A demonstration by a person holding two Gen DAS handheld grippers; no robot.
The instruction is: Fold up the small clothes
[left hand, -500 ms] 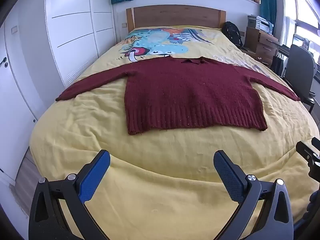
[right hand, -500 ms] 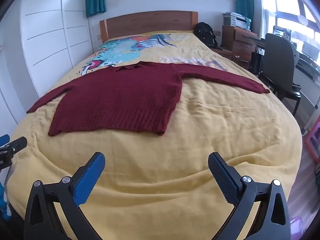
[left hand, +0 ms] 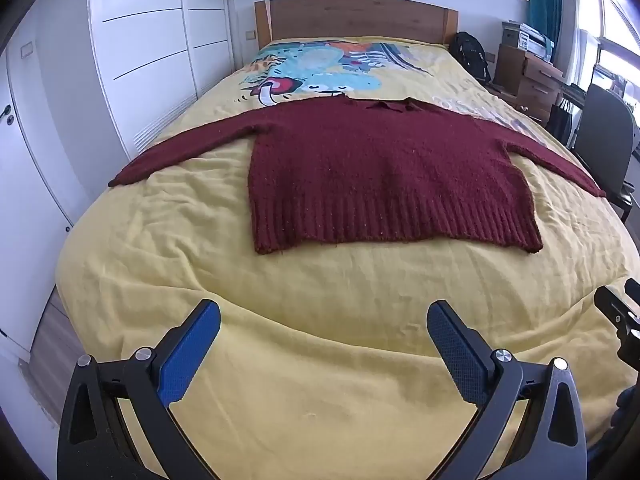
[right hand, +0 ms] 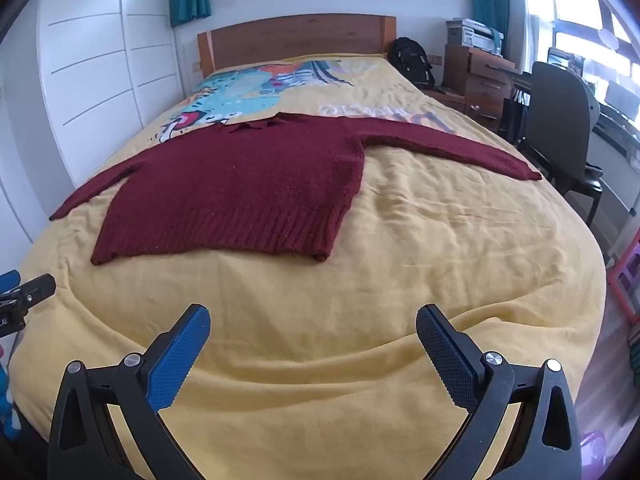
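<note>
Fold not started: the sweater lies flat, sleeves spread, on the yellow bed cover, mid-bed, well beyond both my tools. My left gripper has its fingers wide apart with nothing between them, and my right gripper is the same, both hovering over the near end of the bed. Next I judge I must reach forward to a sleeve or hem corner (the hem is nearest) and pinch the knit only. The left view shows the left sleeve end whole and the right tool's tip at its edge; the right view shows the right cuff, desk chair and bookshelf.
</note>
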